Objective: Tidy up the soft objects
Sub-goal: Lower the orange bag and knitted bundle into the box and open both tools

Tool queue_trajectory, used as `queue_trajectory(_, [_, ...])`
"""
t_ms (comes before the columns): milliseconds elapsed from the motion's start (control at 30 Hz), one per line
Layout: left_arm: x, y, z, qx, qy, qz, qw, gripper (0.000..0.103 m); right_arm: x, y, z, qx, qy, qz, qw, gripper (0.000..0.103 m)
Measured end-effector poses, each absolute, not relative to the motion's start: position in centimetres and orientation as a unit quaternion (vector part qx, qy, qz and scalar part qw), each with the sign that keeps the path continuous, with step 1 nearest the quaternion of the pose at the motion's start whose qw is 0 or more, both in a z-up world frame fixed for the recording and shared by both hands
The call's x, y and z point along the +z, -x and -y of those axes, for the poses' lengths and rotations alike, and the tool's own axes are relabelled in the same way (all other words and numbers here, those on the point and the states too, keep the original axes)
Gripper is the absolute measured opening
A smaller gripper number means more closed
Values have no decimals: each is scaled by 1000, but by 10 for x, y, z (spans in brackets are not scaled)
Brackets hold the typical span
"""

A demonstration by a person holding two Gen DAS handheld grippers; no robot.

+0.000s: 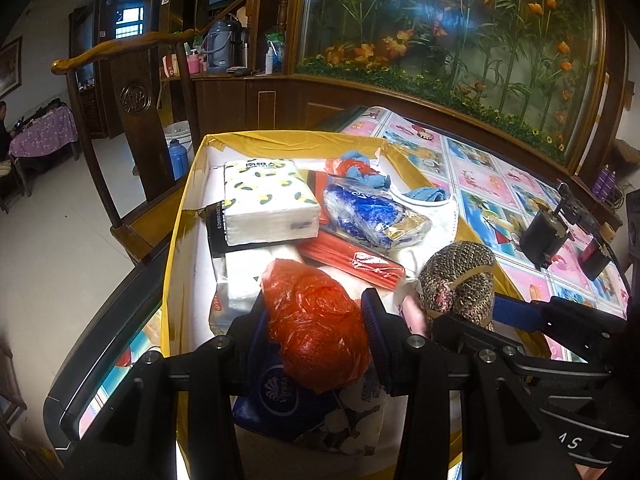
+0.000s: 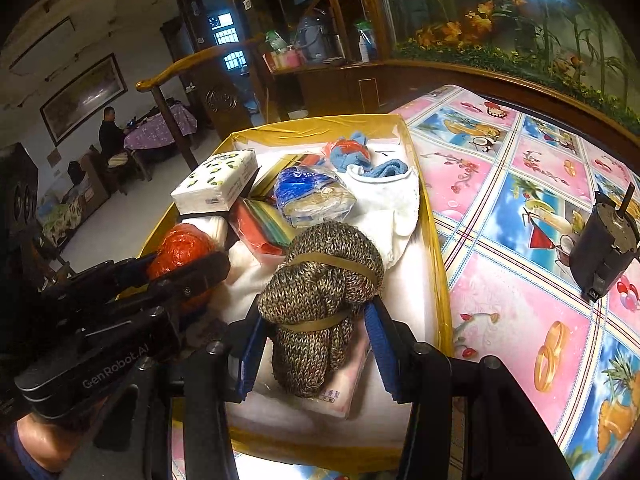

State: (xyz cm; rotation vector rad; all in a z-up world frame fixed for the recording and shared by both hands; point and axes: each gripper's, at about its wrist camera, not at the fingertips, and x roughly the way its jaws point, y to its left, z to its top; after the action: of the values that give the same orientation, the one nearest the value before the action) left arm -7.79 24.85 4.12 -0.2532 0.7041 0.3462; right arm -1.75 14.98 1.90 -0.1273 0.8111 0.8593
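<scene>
A yellow-rimmed box [image 1: 280, 140] [image 2: 436, 256] on the table holds soft goods. My left gripper [image 1: 316, 320] is shut on a crumpled red plastic bag [image 1: 316, 320] [image 2: 180, 246] over the box's near left part. My right gripper [image 2: 316, 340] is shut on a brown knitted bundle [image 2: 320, 292] [image 1: 460, 280] tied with a band, over the box's near right part. In the box lie a lemon-print tissue pack [image 1: 266, 200] [image 2: 218, 184], a blue wrapped pack [image 1: 364, 212] [image 2: 312, 192], a red folder [image 1: 352, 258], blue cloths [image 1: 360, 170] [image 2: 352, 152] and a white cloth [image 2: 396, 200].
The table has a pink and blue picture cloth [image 2: 520, 208]. A black motor-like part [image 1: 544, 236] [image 2: 604, 252] stands on it to the right of the box. A wooden chair [image 1: 136, 96] stands beyond the box's left side. A cabinet with flowers [image 1: 460, 40] is behind.
</scene>
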Motion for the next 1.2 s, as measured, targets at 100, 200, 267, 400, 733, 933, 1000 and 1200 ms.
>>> queue_trajectory(100, [41, 77, -247, 172, 122, -342, 916, 43, 19, 19, -149, 406, 60, -382, 828, 53])
queue_trajectory(200, [40, 76, -247, 175, 119, -344, 915, 43, 15, 18, -149, 406, 59, -390, 824, 53])
queue_trajectory(267, [40, 75, -246, 179, 118, -344, 914, 43, 13, 18, -150, 402, 66, -389, 826, 53])
queue_trajectory(400, [40, 74, -246, 184, 115, -345, 913, 43, 13, 19, -150, 399, 70, -388, 828, 52])
queue_trajectory(733, [40, 72, -245, 189, 114, -346, 912, 45, 13, 20, -150, 399, 71, -388, 828, 52])
queue_trajectory(933, [40, 72, -245, 189, 112, -346, 912, 49, 14, 22, -149, 395, 81, -383, 831, 52])
queue_trajectory(1000, [40, 72, -246, 190, 111, -347, 912, 52, 14, 23, -149, 394, 83, -382, 832, 52])
queue_trajectory(1200, [39, 72, -245, 195, 108, -346, 911, 62, 14, 24, -149, 395, 87, -379, 832, 53])
